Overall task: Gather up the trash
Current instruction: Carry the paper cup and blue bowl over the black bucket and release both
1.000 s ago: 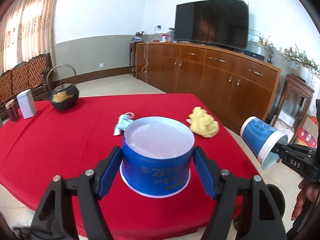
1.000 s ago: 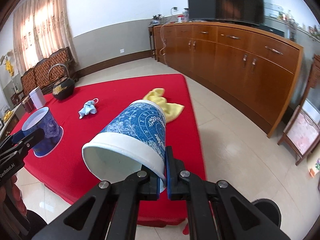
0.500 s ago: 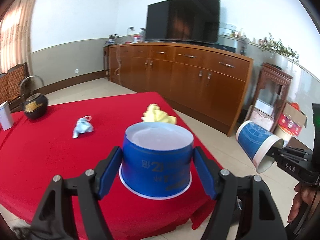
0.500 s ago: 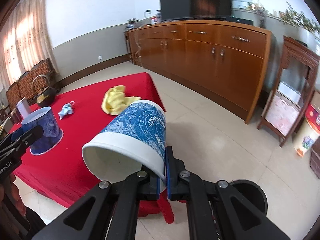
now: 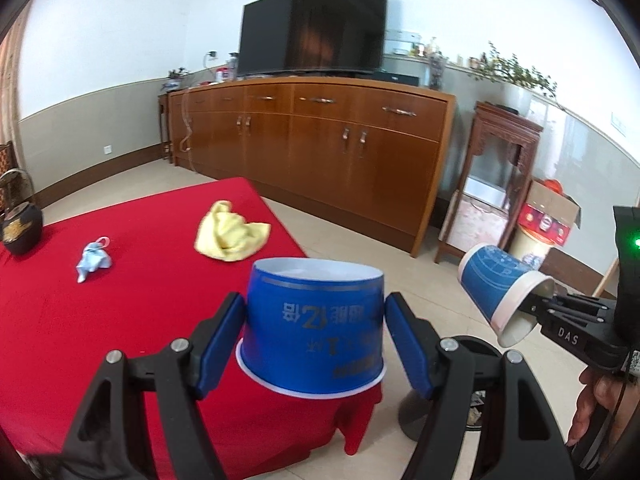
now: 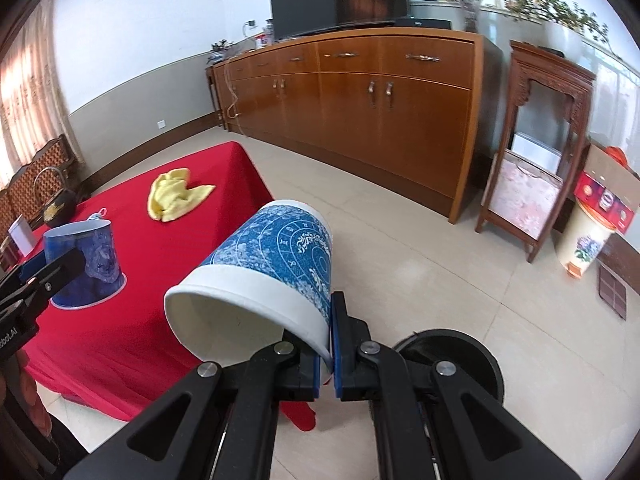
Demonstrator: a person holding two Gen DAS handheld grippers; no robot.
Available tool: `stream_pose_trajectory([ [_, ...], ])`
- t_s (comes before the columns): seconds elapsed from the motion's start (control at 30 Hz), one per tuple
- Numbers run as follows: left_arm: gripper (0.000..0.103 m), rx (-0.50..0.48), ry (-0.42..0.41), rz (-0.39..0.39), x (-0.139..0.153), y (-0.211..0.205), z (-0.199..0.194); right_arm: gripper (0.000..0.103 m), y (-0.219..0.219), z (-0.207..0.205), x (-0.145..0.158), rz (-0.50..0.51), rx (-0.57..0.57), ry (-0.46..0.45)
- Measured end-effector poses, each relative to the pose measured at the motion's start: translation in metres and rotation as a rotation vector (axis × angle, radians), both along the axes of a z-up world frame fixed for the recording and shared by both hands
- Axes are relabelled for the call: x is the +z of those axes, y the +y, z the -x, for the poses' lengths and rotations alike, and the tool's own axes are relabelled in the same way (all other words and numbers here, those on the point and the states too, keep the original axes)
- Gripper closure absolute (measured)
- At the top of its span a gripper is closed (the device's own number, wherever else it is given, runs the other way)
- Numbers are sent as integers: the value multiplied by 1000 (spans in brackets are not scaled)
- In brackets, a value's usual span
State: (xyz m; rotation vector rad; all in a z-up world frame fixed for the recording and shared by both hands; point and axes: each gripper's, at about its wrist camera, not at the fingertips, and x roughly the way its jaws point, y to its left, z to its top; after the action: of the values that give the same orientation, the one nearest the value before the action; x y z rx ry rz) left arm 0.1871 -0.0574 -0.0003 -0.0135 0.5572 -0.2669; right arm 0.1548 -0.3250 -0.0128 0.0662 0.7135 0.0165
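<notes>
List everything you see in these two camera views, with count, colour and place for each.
wide paper bowl: 1, blue, upside down between left tool's pads
tall paper cup: 1, blue and white, rim pinched in right tool
crumpled cloth: 1, yellow, on table
face mask: 1, light blue, on table
iron kettle: 1, black, table's far left
tablecloth: 1, red, covers table
sideboard: 1, brown wood, by wall
television: 1, black, on sideboard
flowered bin: 1, cream, on floor
left tool: 1, black, blue pads
right tool: 1, black, blue pads
</notes>
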Motion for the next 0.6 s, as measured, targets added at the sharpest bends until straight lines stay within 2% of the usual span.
stream_pose_trajectory([
  [0.6, 31, -194, 41, -25, -16, -98, 5, 98, -93, 40, -20, -6, -165, 39],
])
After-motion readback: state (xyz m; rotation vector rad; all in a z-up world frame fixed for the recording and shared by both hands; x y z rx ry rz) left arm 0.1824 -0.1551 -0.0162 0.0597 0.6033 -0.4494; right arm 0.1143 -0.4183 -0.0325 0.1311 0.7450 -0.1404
